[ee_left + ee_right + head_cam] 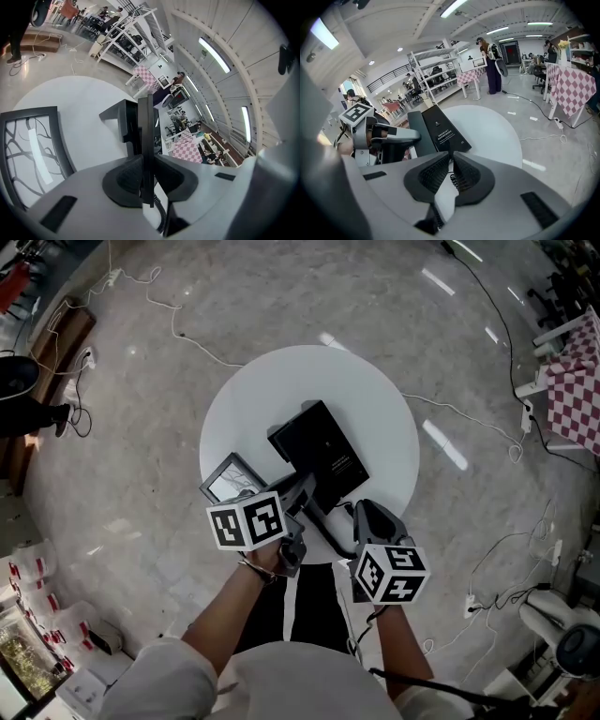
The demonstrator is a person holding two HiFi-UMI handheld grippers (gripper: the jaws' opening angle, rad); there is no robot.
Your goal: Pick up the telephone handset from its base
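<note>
A black flat telephone base (pixel 323 448) lies in the middle of a round white table (pixel 375 413). The dark handset (pixel 302 486) runs along the base's left side. My left gripper (pixel 298 499) reaches in from the lower left, shut on the handset, which shows edge-on between its pads (pixel 146 140). The coiled cord (pixel 328 532) trails toward the table's near edge. My right gripper (pixel 361 514) hovers at the near right edge, shut, with the cord (pixel 452 180) seen below its jaws. In the right gripper view the base (pixel 443 129) and the handset (pixel 417 133) lie just ahead.
A black-framed picture (pixel 230 479) lies on the table left of the base and fills the left of the left gripper view (pixel 33 150). Cables cross the grey floor (pixel 187 334). A checked tablecloth (pixel 577 381) stands far right. Shelving (pixel 431 70) and a standing person (pixel 492 61) are beyond the table.
</note>
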